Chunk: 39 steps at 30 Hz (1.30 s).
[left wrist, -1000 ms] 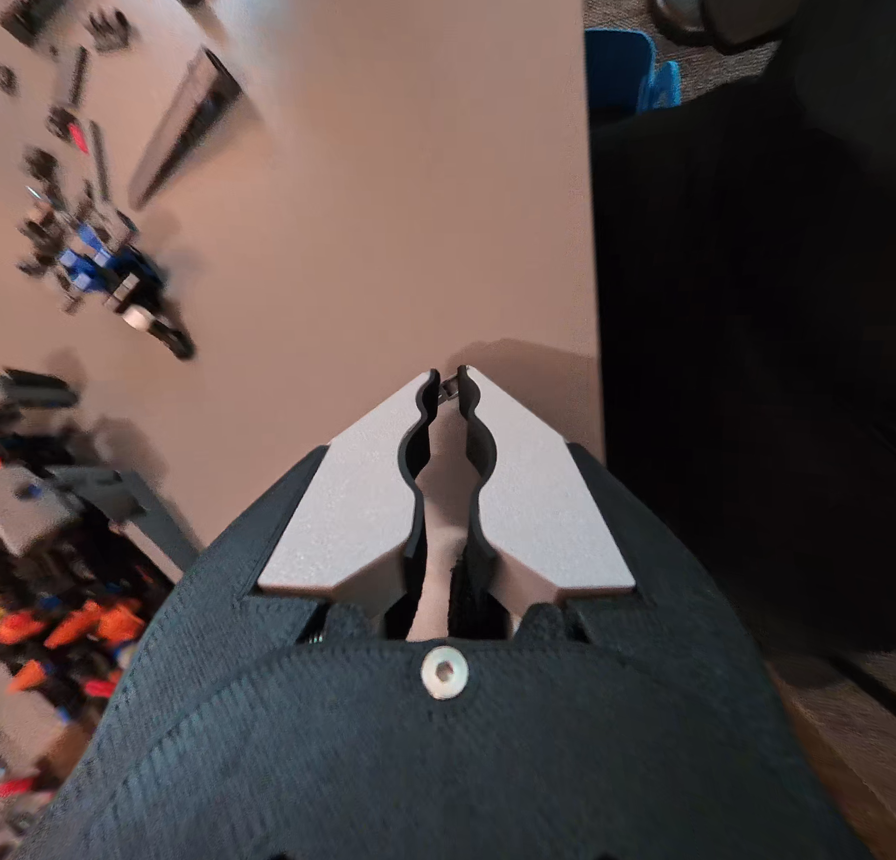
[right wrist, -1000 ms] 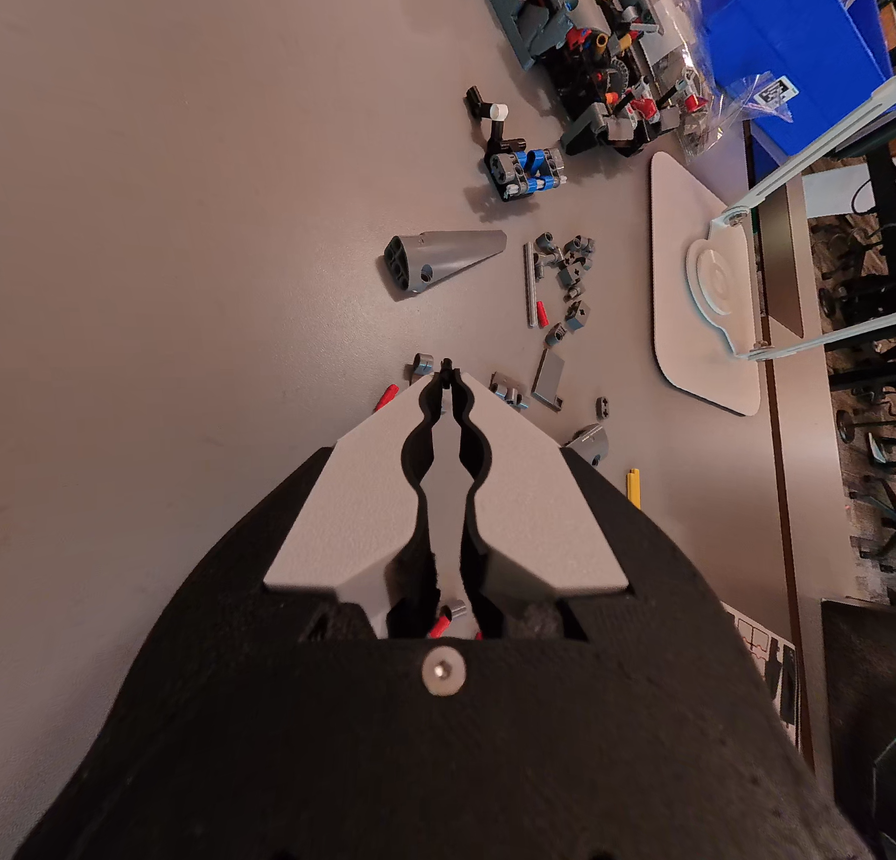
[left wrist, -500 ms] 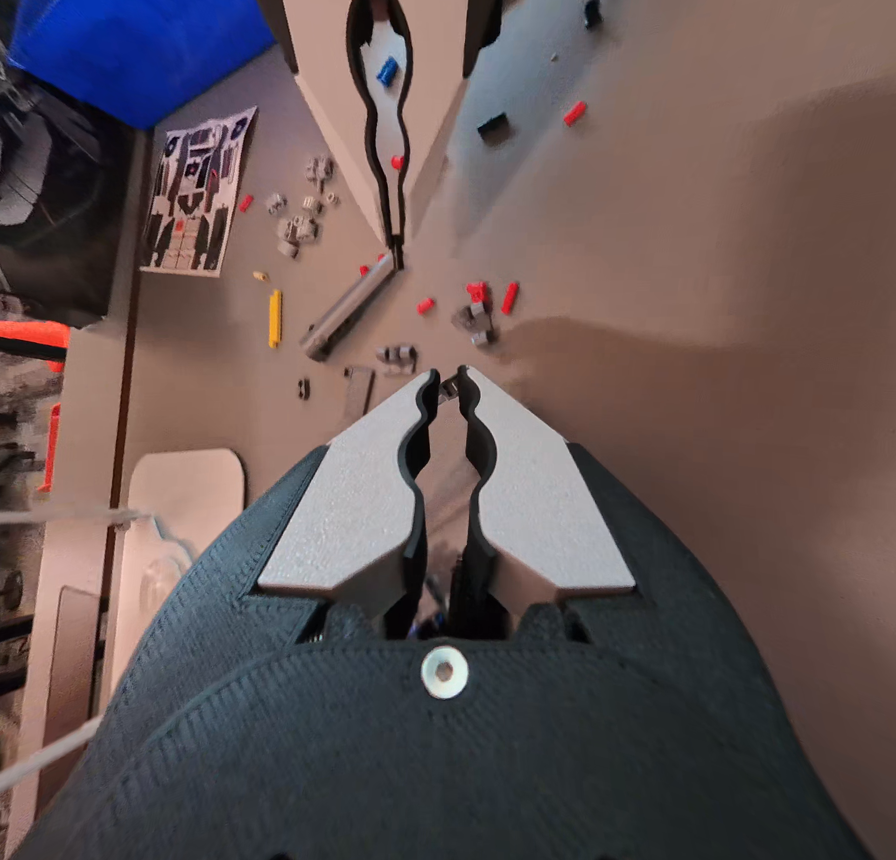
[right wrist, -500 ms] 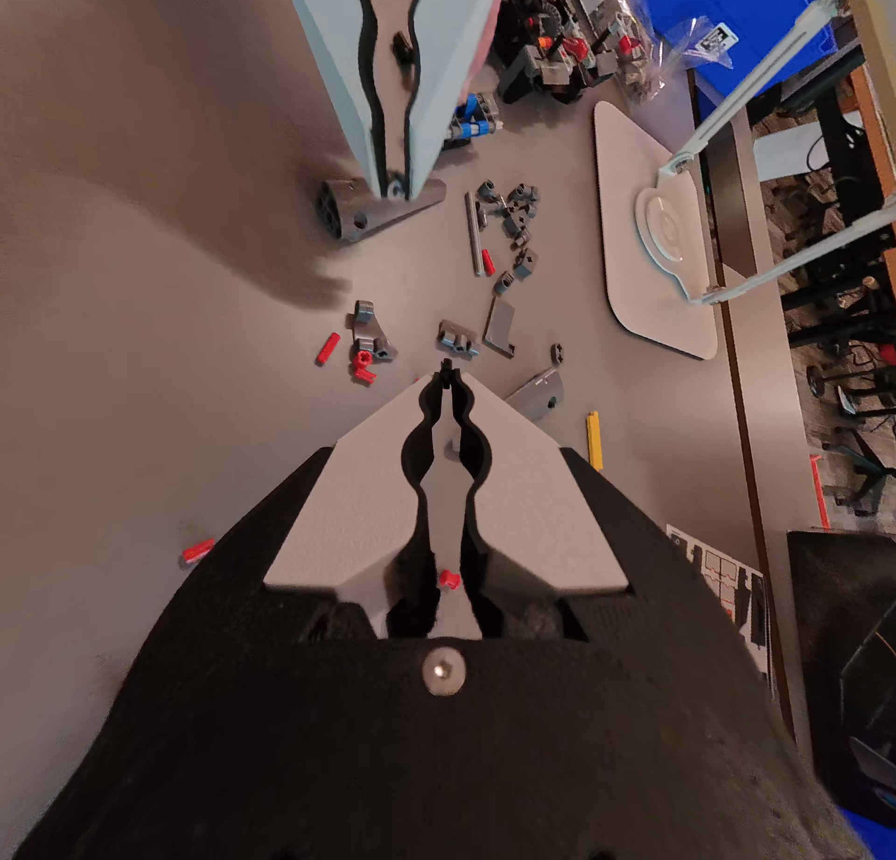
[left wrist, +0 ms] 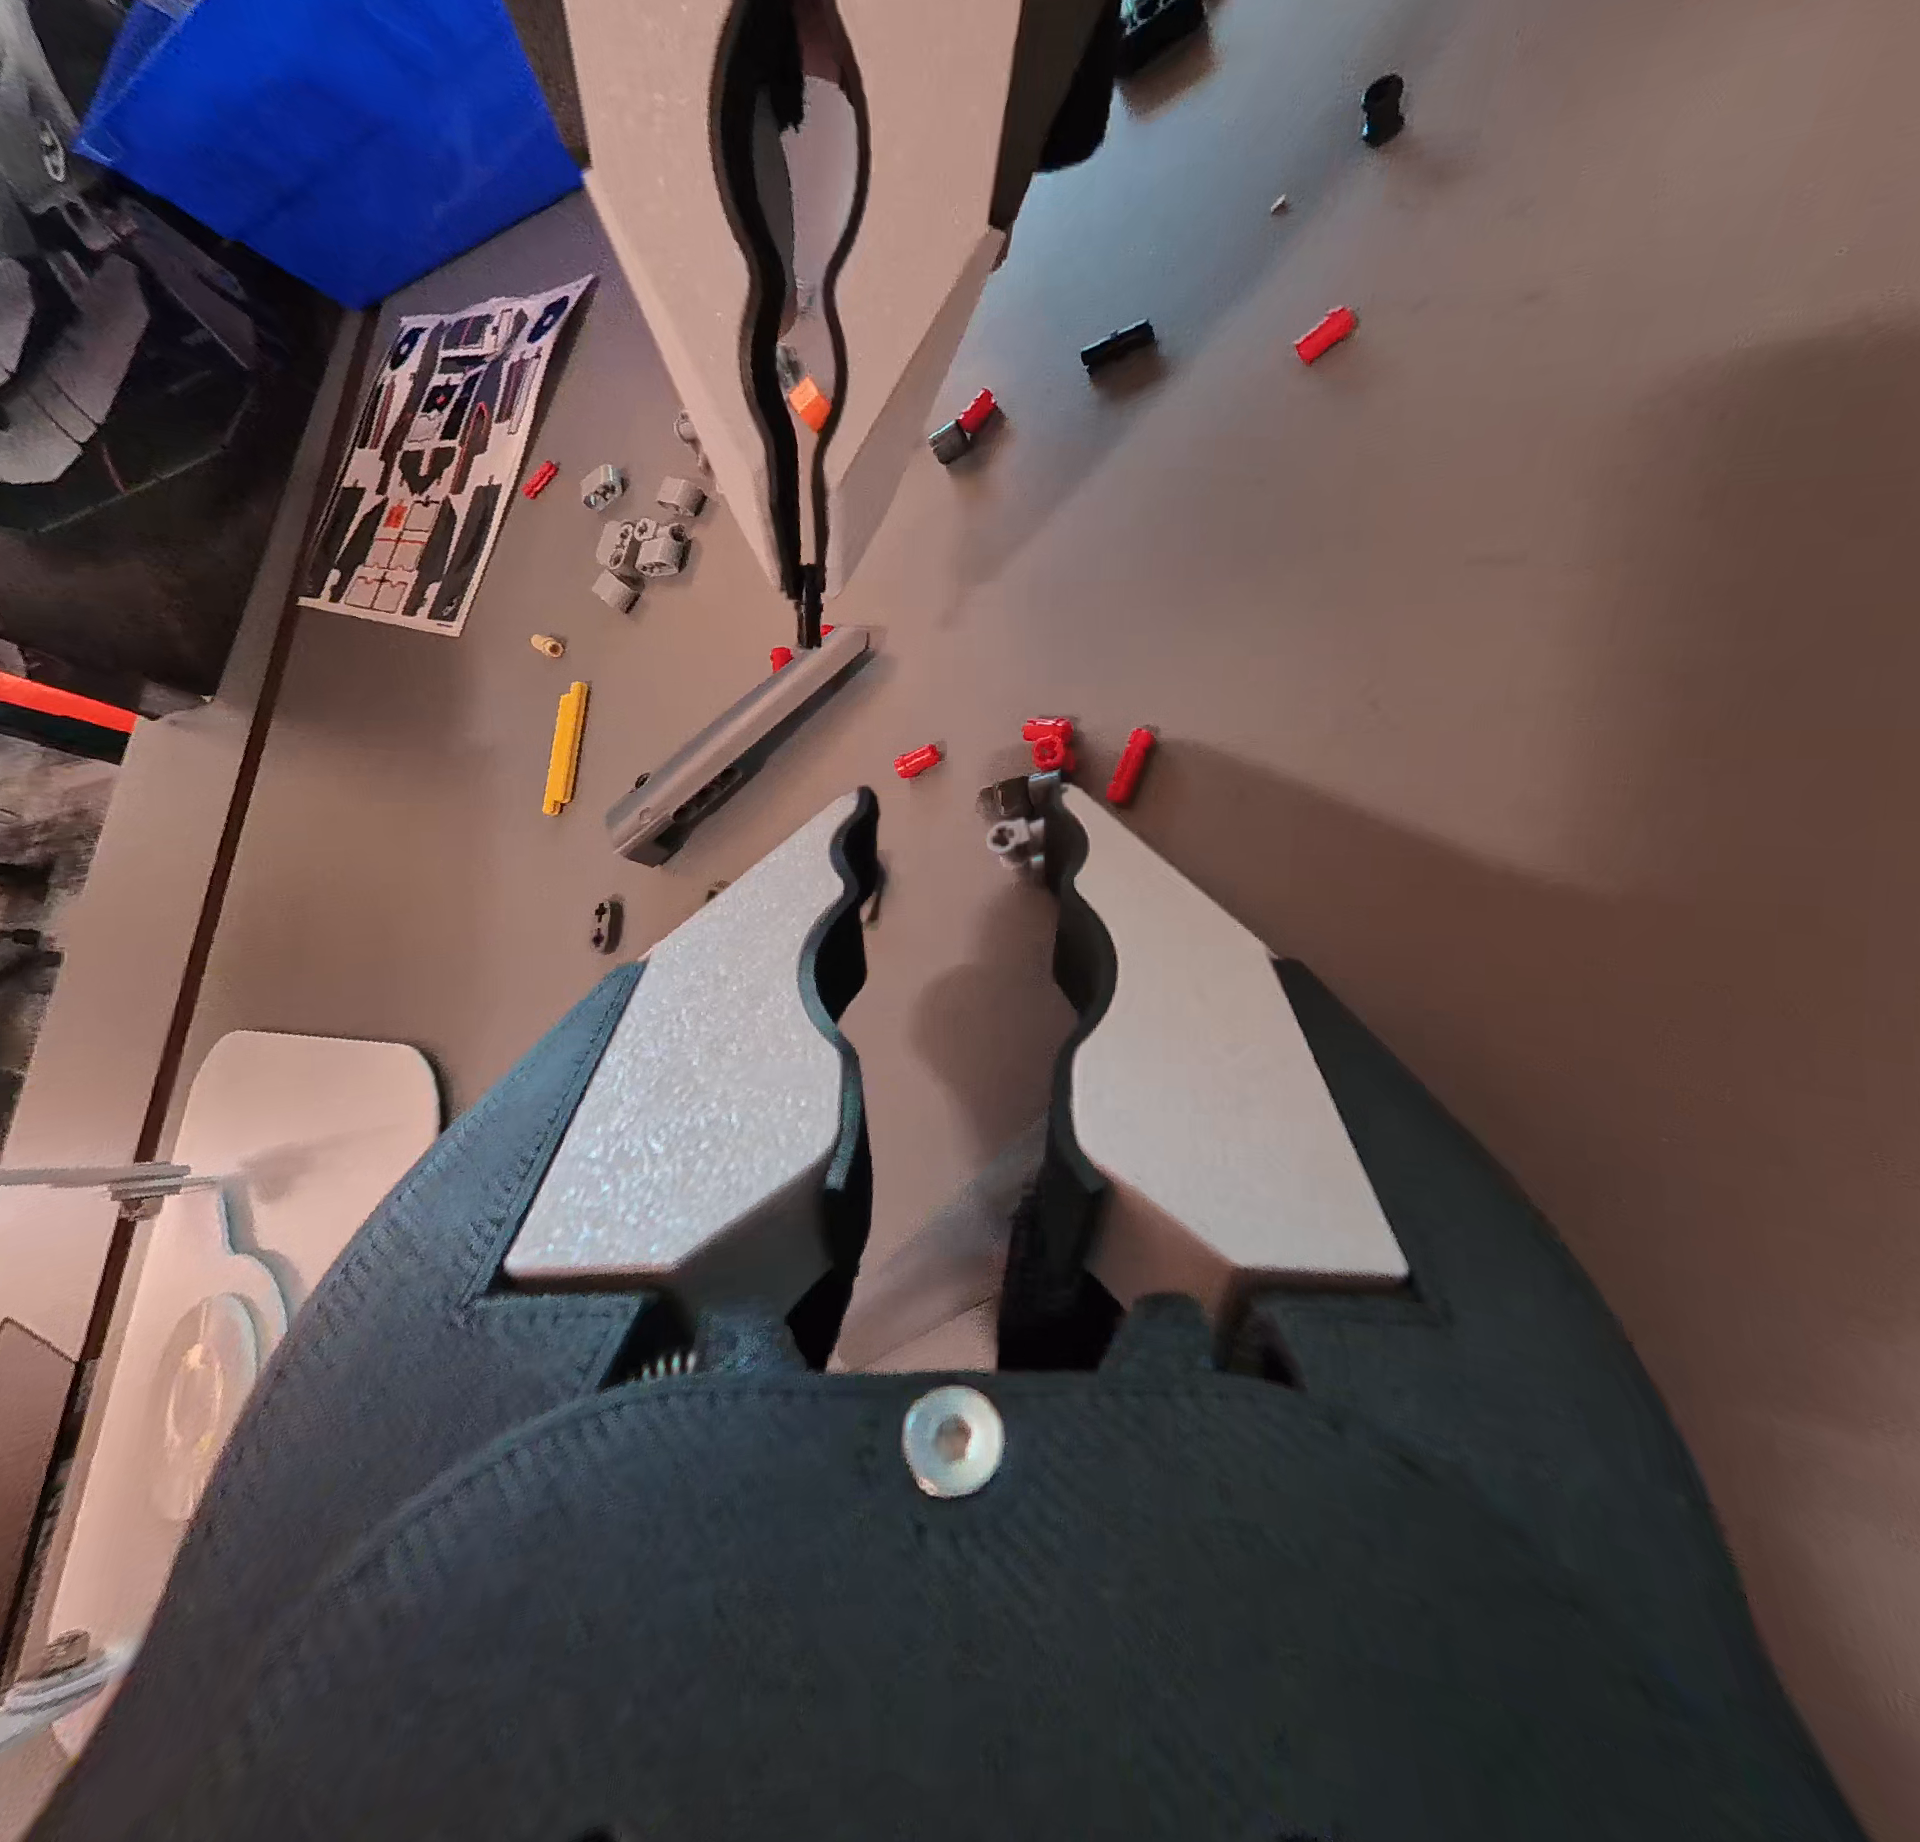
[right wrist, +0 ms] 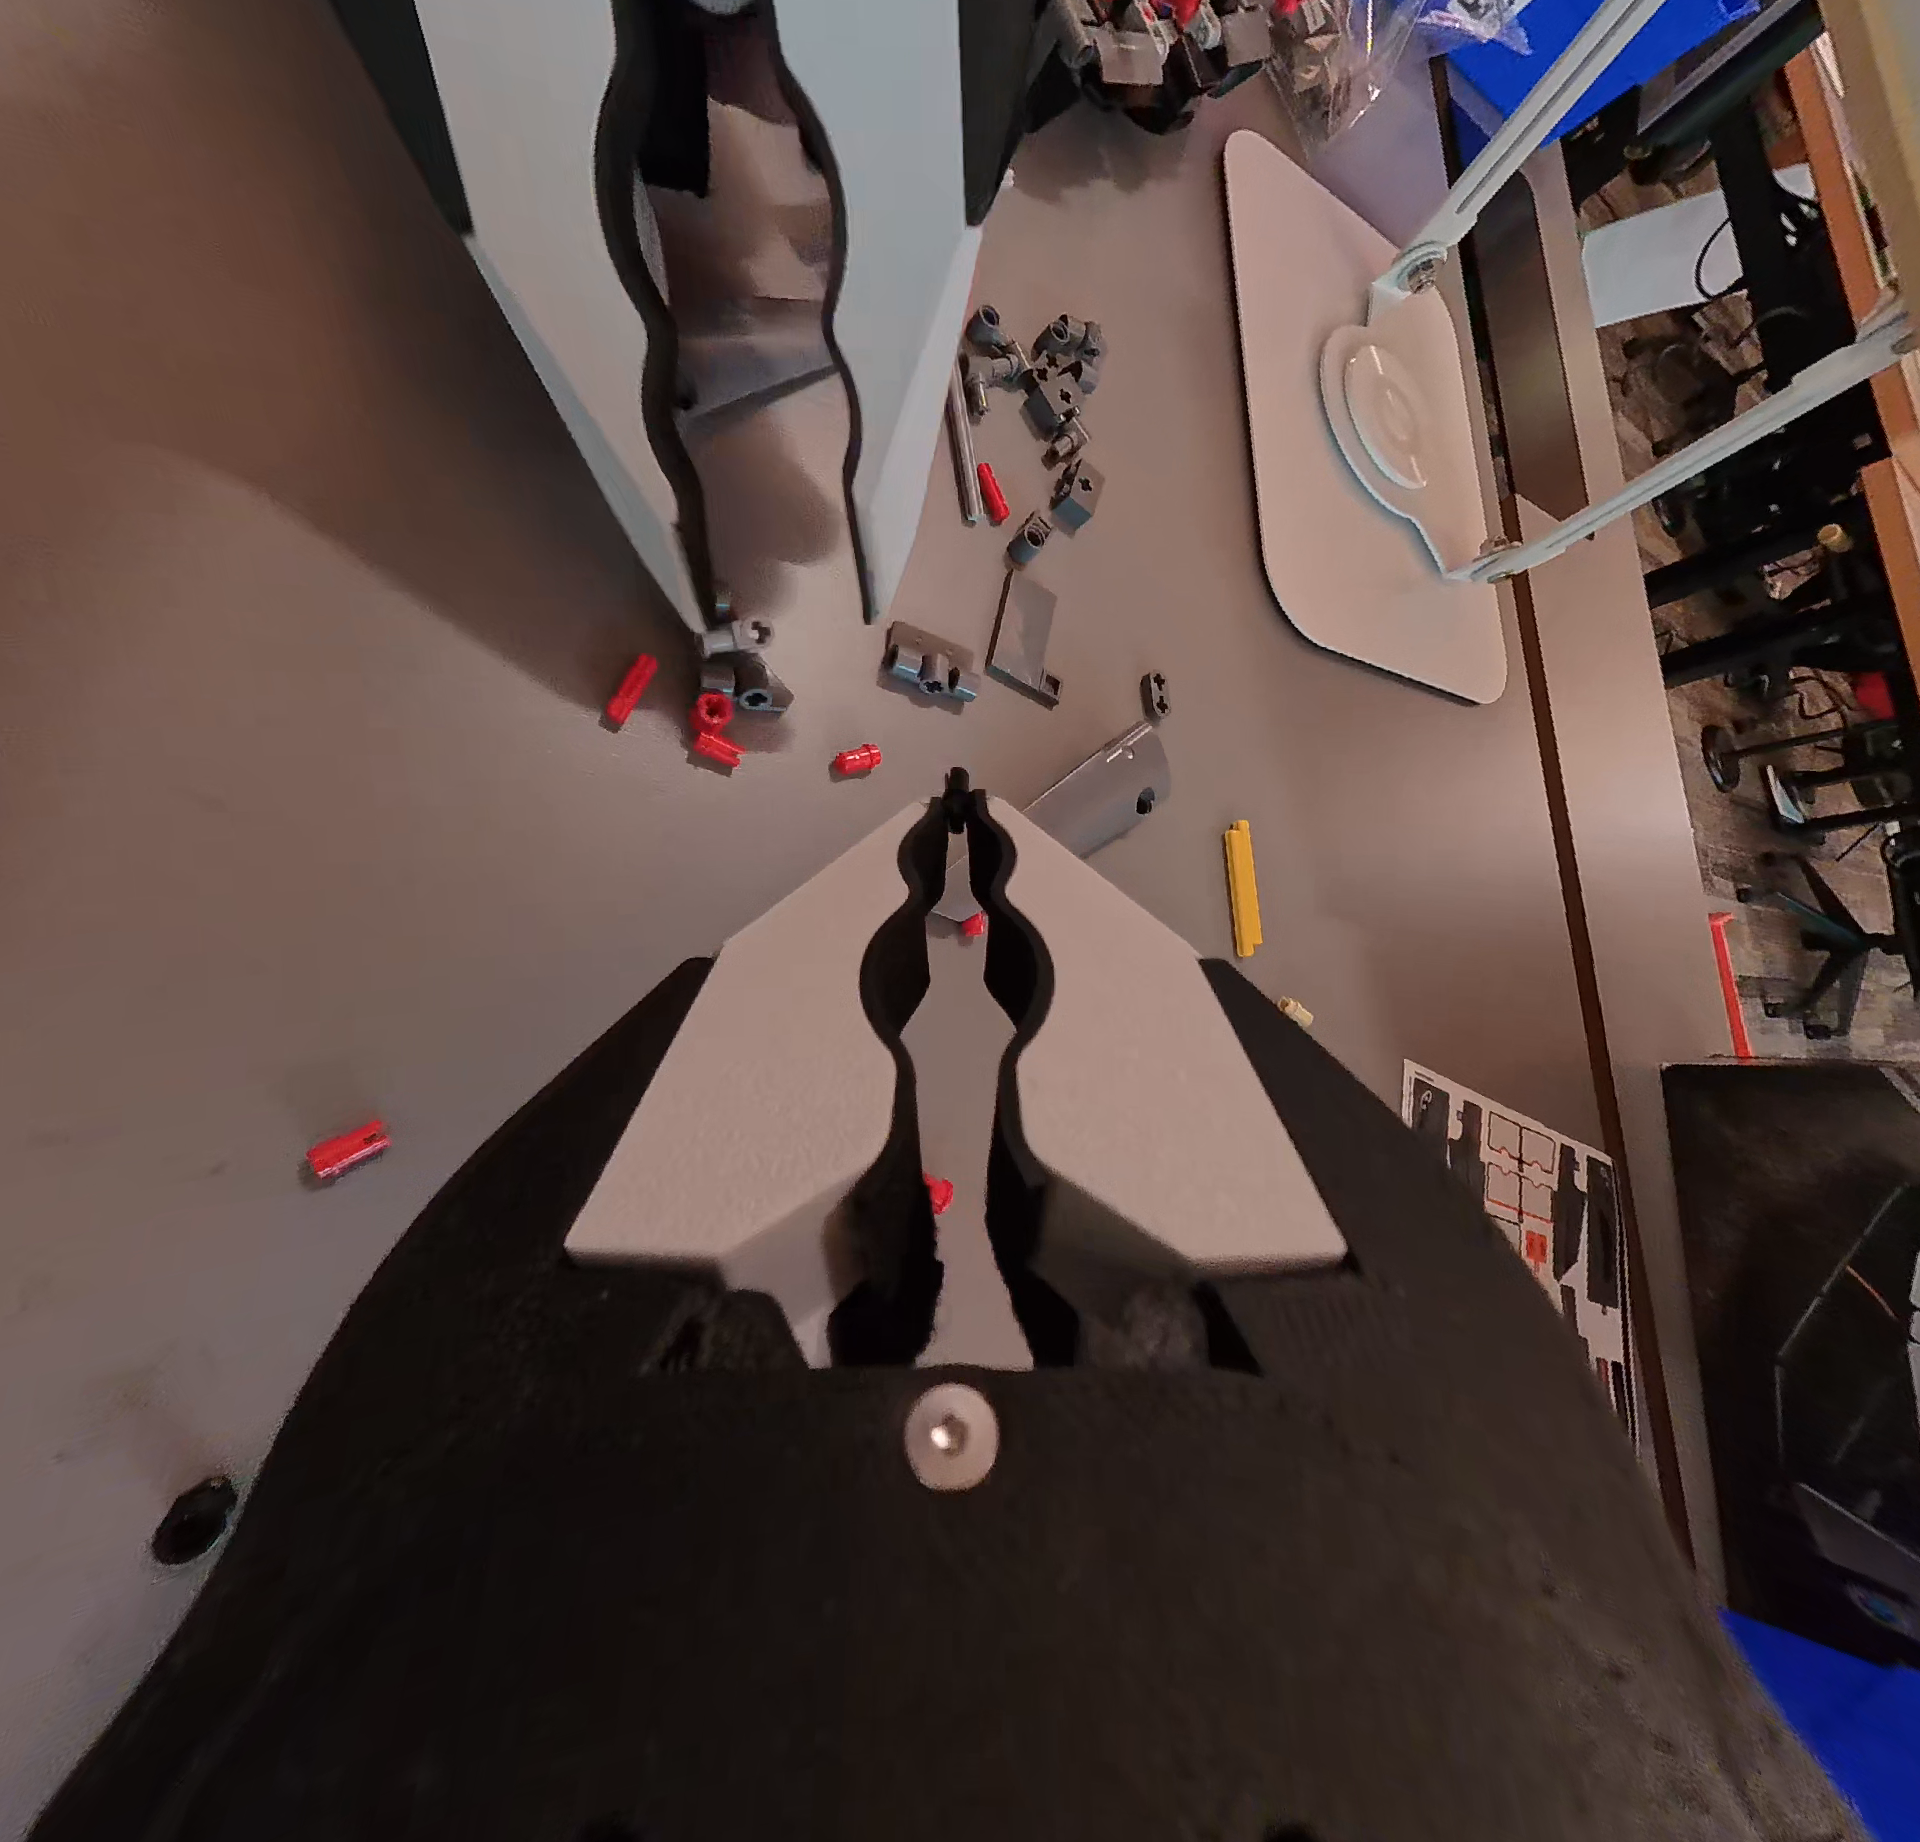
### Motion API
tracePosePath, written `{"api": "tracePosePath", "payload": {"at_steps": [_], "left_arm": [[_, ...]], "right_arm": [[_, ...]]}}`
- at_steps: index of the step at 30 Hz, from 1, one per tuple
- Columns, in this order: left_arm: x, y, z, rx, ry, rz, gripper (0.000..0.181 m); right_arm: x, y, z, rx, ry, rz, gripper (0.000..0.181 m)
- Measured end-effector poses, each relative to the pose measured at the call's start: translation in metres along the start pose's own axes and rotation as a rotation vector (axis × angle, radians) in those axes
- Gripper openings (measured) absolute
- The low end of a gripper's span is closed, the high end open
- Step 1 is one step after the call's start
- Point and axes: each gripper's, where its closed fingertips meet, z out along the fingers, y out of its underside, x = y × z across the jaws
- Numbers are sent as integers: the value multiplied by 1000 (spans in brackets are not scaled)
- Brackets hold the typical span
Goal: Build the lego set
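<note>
Where bricks scatter: grey table (cluttered).

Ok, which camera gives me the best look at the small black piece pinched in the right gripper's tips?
The left wrist view. It shows the right gripper from the front, with the black piece sticking out of its closed tips above the grey beam. The right wrist view shows only a short black nub beyond its own fingertips.

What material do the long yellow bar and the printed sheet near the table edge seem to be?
Long yellow bar: probably hard moulded plastic, with uniform colour and crisp edges. Printed sheet: apparently thin paper or film lying flat, with cut outlines; its finish is unclear.
</note>
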Motion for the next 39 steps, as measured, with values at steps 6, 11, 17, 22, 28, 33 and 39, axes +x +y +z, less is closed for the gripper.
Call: {"api": "tracePosePath", "payload": {"at_steps": [6, 11, 17, 22, 28, 33, 39], "left_arm": [[-7, -2, -9, 29, -38, -4, 32], [-16, -3, -13, 41, -83, -7, 34], [-26, -2, -18, 50, -126, -14, 33], [-32, -4, -22, 62, -154, -20, 32], [-38, -2, -26, 58, -173, -18, 32], [-42, -1, -33, 59, -182, -5, 33], [-41, 1, -46, 59, -130, -2, 34]], "right_arm": [[4, 2, -1, -1, 14, 11, 2], [6, 4, -1, -3, 20, 13, 2], [10, 4, -4, 3, 36, 18, 2], [11, 3, -6, 8, 37, 19, 2], [10, 4, -4, 3, 34, 16, 2], [10, 2, -5, 16, 34, 23, 2], [8, -2, -5, 32, 23, 25, 2]]}}
